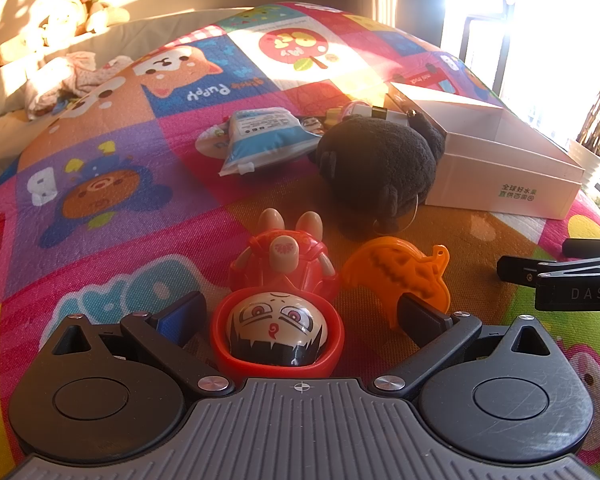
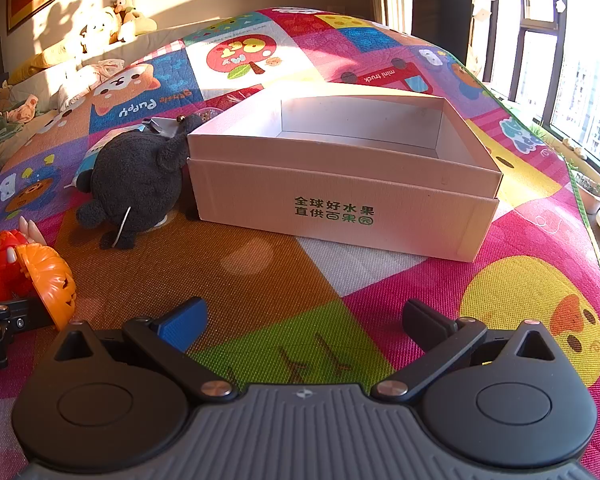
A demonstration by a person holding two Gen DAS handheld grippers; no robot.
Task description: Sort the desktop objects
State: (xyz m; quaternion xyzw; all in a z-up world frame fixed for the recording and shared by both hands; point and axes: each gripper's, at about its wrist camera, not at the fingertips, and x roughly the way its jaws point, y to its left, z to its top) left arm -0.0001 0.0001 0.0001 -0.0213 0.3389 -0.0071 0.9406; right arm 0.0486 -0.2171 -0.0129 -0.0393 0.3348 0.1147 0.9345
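Note:
A red toy figure [image 1: 278, 300] lies on its back on the colourful mat, head toward me. My left gripper [image 1: 300, 316] is open, its fingers on either side of the figure's head, not touching. An orange pumpkin toy [image 1: 400, 276] lies just right of the figure. A dark plush [image 1: 376, 160] leans against a white cardboard box [image 1: 508, 160]. In the right wrist view my right gripper [image 2: 304, 320] is open and empty above the mat, facing the open, empty box [image 2: 340, 200]. The plush [image 2: 136, 184], pumpkin [image 2: 50, 280] and figure [image 2: 0, 268] sit at its left.
A blue-white pouch [image 1: 264, 136] and small items lie behind the plush. The right gripper shows at the right edge of the left wrist view [image 1: 572, 276]. Stuffed toys [image 2: 108, 24] and crumpled clothes [image 2: 88, 76] lie on the bedding at the far left. A window [image 2: 580, 96] stands at the right.

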